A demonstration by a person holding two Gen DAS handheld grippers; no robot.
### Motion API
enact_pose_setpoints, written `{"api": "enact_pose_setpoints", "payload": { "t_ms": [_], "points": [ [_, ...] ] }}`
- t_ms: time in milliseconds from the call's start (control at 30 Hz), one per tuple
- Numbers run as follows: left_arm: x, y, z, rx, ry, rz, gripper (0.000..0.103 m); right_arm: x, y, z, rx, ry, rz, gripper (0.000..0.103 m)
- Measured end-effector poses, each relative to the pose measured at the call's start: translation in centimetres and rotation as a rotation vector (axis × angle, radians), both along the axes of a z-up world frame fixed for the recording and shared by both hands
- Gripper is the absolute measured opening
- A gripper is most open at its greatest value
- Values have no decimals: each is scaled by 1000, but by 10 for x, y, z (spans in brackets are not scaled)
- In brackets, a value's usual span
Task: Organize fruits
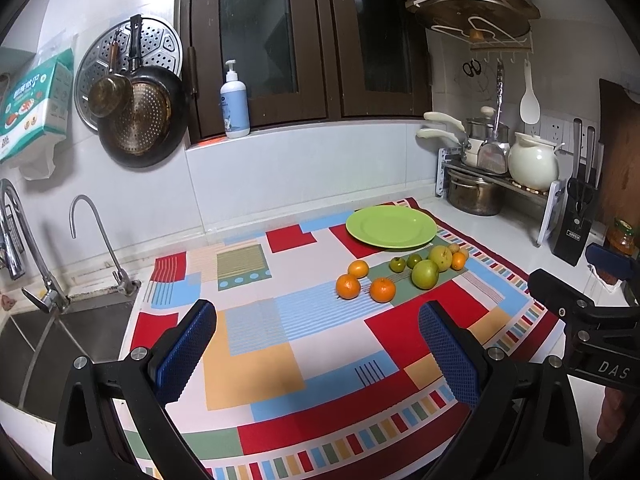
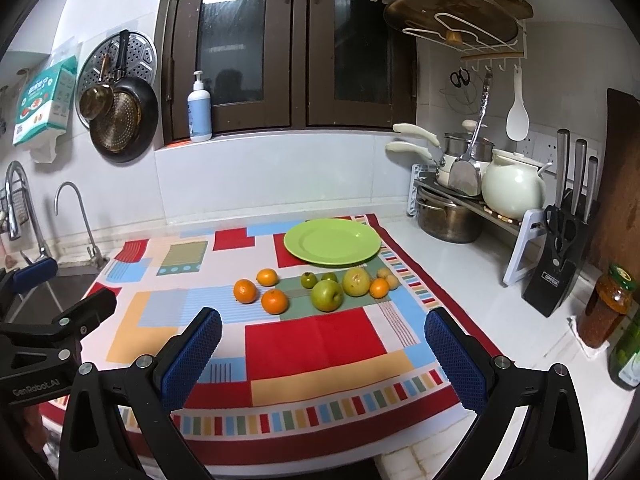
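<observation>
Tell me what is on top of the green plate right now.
Nothing: the green plate shows a bare surface in both views. All the fruit, oranges and green apple included, lies on the patterned cloth in front of it. What the plate covers cannot be seen.

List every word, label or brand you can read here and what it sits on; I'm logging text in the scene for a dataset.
"OPPEIN": white label on the black knife block.
"GenRobot.AI": body of the left gripper, seen from the right wrist.
"DAS": body of the right gripper, cut off at the frame edge.
Paper towel pack on the wall: large Chinese characters, too blurred to read.
Pump bottle: label too small to read.
Jar: no readable label.
</observation>
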State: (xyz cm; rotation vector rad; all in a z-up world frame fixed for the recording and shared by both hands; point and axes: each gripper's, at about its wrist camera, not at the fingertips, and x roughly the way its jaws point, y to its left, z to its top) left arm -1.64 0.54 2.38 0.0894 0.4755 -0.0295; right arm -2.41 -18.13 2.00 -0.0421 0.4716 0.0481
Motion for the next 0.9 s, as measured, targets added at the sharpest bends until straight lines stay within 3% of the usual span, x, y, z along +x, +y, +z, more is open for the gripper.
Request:
{"api": "enact_pose_setpoints", "payload": {
  "t_ms": [900],
  "points": [
    [-2,-2,10,5,-37,6,103,1,-3,1,8,2,-3,102]
  ]
}}
